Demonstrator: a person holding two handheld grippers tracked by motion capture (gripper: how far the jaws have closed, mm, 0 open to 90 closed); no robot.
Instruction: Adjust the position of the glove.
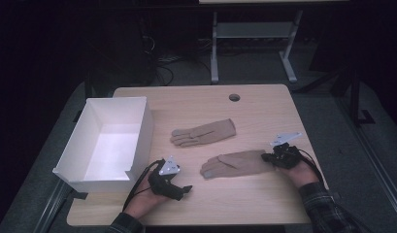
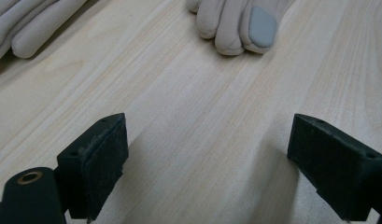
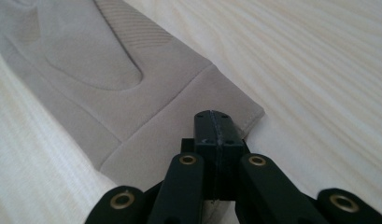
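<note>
Two beige gloves lie flat on the wooden table (image 1: 264, 104). The far glove (image 1: 203, 132) (image 2: 25, 23) points its fingers left. The near glove (image 1: 232, 164) (image 3: 132, 70) also points left, and its grey-tipped fingers (image 2: 240, 23) show at the top of the left gripper view. My right gripper (image 1: 265, 158) (image 3: 214, 126) is at the near glove's cuff, its jaws pressed together on the cuff edge. My left gripper (image 1: 186, 189) (image 2: 207, 158) rests near the table's front left, open, with bare wood between its jaws, a short way from the near glove's fingertips.
A white open-topped box (image 1: 146, 131) stands at the table's left side, just left of my left hand. A round cable hole (image 1: 234, 97) sits near the table's far edge. A desk frame (image 1: 254, 43) and cables lie on the dark floor beyond.
</note>
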